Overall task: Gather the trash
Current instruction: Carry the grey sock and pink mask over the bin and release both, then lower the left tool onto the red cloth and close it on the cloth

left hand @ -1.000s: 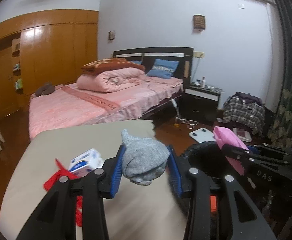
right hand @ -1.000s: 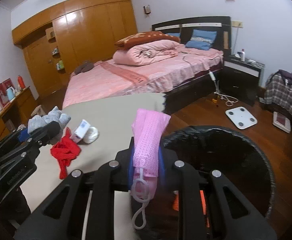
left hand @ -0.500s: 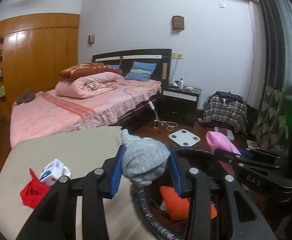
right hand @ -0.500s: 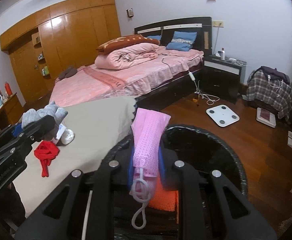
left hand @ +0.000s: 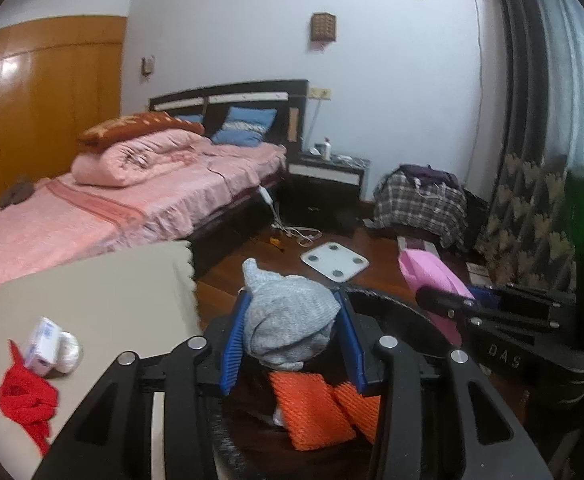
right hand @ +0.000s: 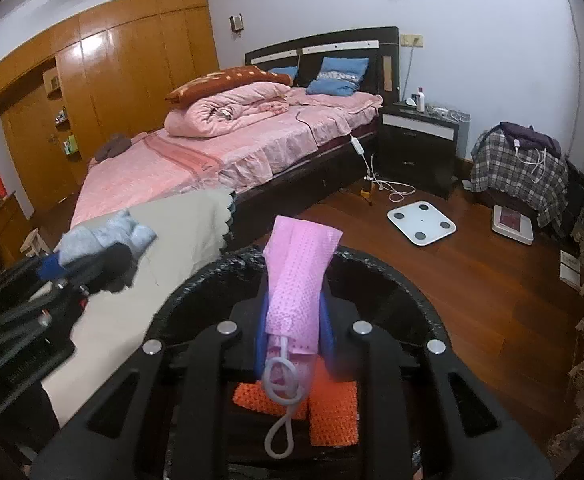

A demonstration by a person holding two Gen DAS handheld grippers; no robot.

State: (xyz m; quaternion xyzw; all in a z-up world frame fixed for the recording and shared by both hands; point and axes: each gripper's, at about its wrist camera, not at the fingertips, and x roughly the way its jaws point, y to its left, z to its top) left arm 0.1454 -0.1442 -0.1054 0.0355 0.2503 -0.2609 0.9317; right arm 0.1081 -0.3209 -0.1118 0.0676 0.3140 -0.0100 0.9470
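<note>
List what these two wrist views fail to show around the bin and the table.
- Bin floor: left view, hidden by the left hand-held gripper, its gray sock and orange items.
- Red cloth: left view, cut off by the fisheye edge.
- Box label: left view, blurred.
- Table items: right view, hidden behind the left hand-held gripper.

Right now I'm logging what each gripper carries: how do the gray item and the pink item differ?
The gray cloth is a rounded, bunched wad; the pink mask is flat, folded and upright, its ear loop dangling. The gray cloth fills wide-set jaws; the pink mask sits in narrow ones. Both are held over the black bin.
</note>
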